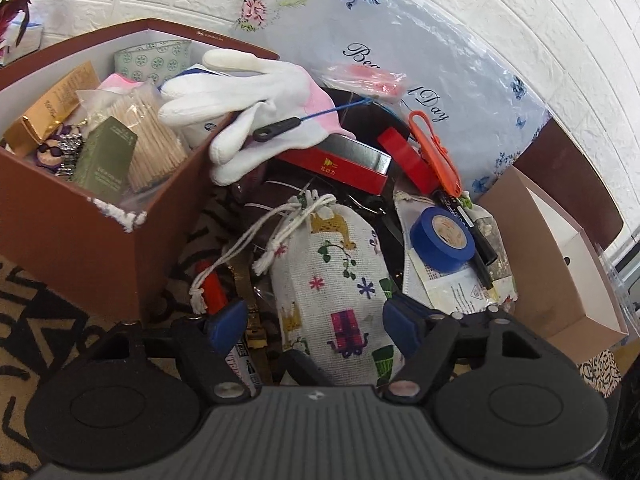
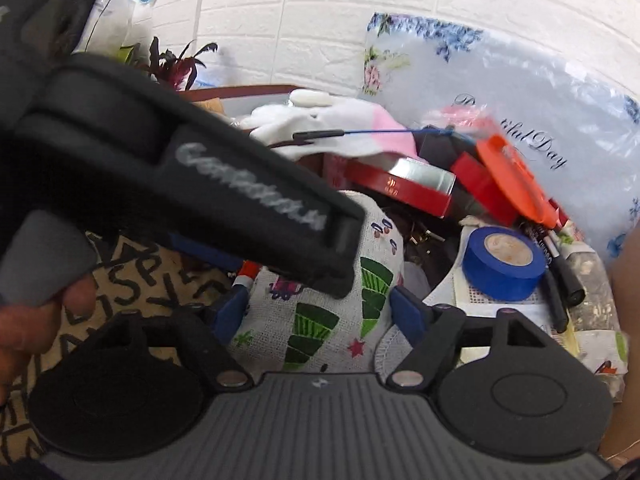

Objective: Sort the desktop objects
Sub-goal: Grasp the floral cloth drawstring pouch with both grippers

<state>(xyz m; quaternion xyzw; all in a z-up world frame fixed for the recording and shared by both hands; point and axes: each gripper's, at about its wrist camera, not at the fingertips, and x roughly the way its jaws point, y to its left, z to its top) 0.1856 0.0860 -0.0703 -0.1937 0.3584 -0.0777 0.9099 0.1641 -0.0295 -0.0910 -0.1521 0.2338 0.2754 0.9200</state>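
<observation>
A white drawstring pouch [image 1: 336,280] with colourful prints lies in a pile of objects between two boxes. My left gripper [image 1: 316,328] is open, its blue pads on either side of the pouch's lower end. My right gripper [image 2: 324,316] is also open around the same pouch [image 2: 320,320]. The left gripper's black body [image 2: 192,168] crosses the right wrist view and hides part of the pouch. A blue tape roll [image 1: 442,240] lies right of the pouch and also shows in the right wrist view [image 2: 504,264].
A brown box [image 1: 92,232] at left holds cotton swabs [image 1: 152,144] and small cartons. A white glove [image 1: 256,108] drapes over its corner. A red tin [image 1: 344,164], an orange clip [image 1: 436,152], black markers [image 1: 476,240] and an open cardboard box [image 1: 560,264] surround the pile.
</observation>
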